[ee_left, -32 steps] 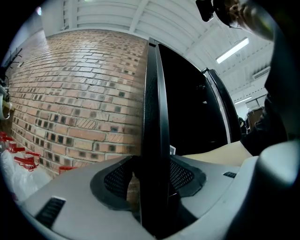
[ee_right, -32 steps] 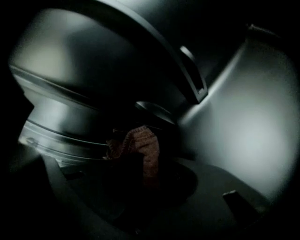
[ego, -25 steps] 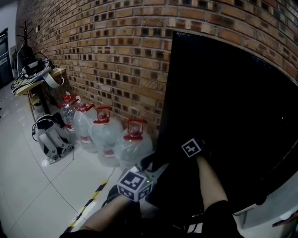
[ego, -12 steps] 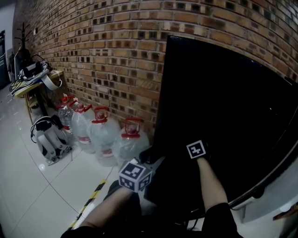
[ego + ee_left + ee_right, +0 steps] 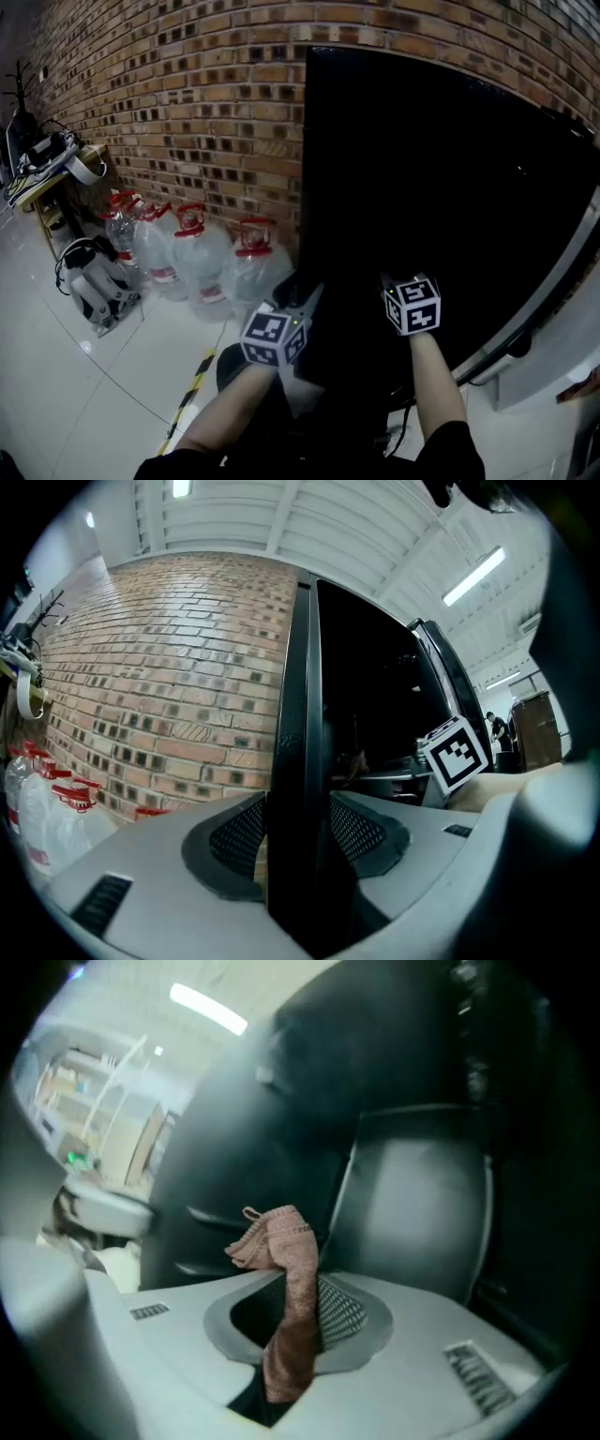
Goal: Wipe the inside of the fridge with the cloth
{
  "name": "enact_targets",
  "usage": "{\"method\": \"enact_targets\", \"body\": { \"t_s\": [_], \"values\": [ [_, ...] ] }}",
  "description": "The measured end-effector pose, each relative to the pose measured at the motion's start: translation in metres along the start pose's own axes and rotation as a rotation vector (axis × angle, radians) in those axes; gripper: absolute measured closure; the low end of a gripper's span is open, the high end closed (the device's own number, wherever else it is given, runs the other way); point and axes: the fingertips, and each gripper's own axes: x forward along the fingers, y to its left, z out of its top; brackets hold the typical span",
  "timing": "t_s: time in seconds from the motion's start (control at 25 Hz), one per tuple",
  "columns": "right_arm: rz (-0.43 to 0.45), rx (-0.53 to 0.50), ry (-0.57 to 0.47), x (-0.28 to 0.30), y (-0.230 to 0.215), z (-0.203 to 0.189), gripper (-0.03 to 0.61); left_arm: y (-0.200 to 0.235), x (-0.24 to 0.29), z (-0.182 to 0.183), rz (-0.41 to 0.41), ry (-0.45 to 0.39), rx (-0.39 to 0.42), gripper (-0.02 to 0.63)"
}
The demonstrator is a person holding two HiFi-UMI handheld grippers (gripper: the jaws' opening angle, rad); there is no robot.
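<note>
Cloth (image 5: 291, 1269) pinched between shut jaws of right gripper (image 5: 291, 1330), low centre of frame; fridge door (image 5: 295, 667) edge clamped in left gripper (image 5: 295, 832), jaws just closing tighter; wiping inside seemingly not yet started.

Head cam: up high, tilted steeply down, mid-range on left claw (image 5: 302, 300), right claw (image 5: 401, 286) & fridge door (image 5: 431, 187), w/ brick wall (image 5: 169, 94) & water bottles (image 5: 187, 253) at left. Left claw cam: low, looking along the claw & slightly up, v close on door edge; shares door, wall, bottles & right claw's marker cube (image 5: 455, 752) w/ head cam. Right claw cam: along its claw, close on dark fridge, blurred.
</note>
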Motion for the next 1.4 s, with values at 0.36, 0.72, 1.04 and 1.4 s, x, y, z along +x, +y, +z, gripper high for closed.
{"method": "enact_targets", "body": {
  "t_s": [0.36, 0.72, 1.04, 1.4],
  "values": [
    [0.109, 0.113, -0.155, -0.103, 0.031, 0.006, 0.499, -0.012, -0.057, 0.007, -0.080, -0.056, 0.070, 0.410],
    [0.087, 0.232, -0.323, -0.160, 0.036, 0.005, 0.500, -0.002, -0.109, 0.004, -0.103, -0.046, 0.070, 0.457],
    [0.031, 0.243, -0.349, -0.187, 0.038, -0.016, 0.502, 0.005, -0.124, -0.017, -0.101, -0.025, 0.077, 0.473],
    [-0.092, 0.271, -0.280, -0.231, 0.038, -0.045, 0.503, -0.025, -0.110, -0.032, -0.225, 0.037, 0.053, 0.551]
  ]
}}
